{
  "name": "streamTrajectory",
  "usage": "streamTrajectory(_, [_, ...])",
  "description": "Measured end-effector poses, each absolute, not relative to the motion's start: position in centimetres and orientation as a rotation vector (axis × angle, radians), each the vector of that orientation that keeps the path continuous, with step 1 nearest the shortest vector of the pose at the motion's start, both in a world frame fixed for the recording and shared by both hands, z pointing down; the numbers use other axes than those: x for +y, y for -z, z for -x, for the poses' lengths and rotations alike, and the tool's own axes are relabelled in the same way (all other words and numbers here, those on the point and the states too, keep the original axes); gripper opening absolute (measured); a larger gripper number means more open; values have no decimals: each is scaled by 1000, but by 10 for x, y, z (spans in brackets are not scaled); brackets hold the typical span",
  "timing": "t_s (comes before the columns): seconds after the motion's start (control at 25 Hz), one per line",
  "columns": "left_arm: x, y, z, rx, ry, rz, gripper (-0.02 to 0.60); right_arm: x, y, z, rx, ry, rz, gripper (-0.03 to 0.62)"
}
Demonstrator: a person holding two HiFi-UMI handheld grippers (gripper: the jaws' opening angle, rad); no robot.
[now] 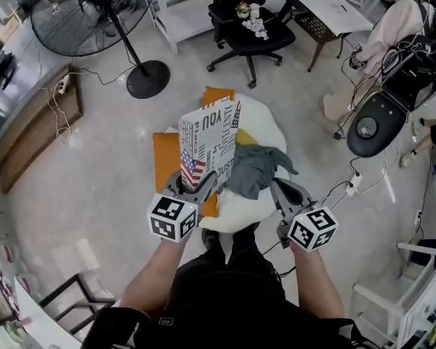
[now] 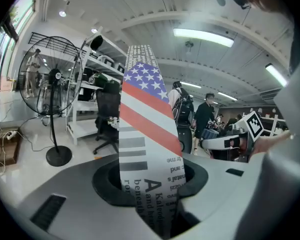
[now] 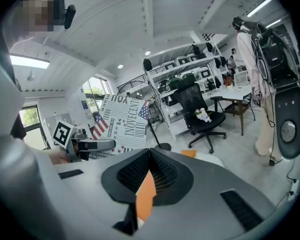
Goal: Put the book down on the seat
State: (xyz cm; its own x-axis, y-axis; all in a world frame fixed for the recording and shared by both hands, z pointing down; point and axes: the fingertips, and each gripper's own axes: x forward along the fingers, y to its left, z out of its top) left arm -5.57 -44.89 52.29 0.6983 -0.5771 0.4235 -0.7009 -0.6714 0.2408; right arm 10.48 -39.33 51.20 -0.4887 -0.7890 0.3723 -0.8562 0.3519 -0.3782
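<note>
The left tongs (image 1: 198,182) are clenched on the lower edge of the book (image 1: 209,138), the cover pinched flat between the two jaws. From where I stand the book is up in the air, standing on end with its long side pointing nearly straight up and leaning a little. It hangs over the left part of the seat (image 1: 265,126), which lies below and just beyond it. An orange pad (image 1: 165,162) pokes out from under the seat on that side. To go down flat, I would say, the book has to tip forward and sink. A grey cloth (image 1: 253,167) is bunched just right of the book and takes up the middle of the seat. The bare white part is at the far and right side.

The right tongs (image 1: 280,187) sit near the cloth with their tips closed together and nothing clearly in them. An orange sliver shows through the slit behind the tips, and I cannot make out what it is.

The book hides the seat behind it, so I cannot tell whether its bottom edge touches anything. The person's legs cover the near rim.
</note>
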Motion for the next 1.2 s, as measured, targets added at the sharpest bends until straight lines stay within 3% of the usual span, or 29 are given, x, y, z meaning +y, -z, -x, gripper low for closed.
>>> streamTrajectory(0.36, [-461,-600,-5,-877,-529,-2433,164,-411,-574,-132,-2417,-930,-1467,15])
streamTrajectory(0.92, [-504,-720,-48,-771,-673,-2317,166,-450,-659,-146,-2375,-1024,-1442,15])
streamTrajectory(1.2, [-551,-814,-89,-791,-617,-2241,166,-468,-748,-163,-2340,-1089,-1357,15])
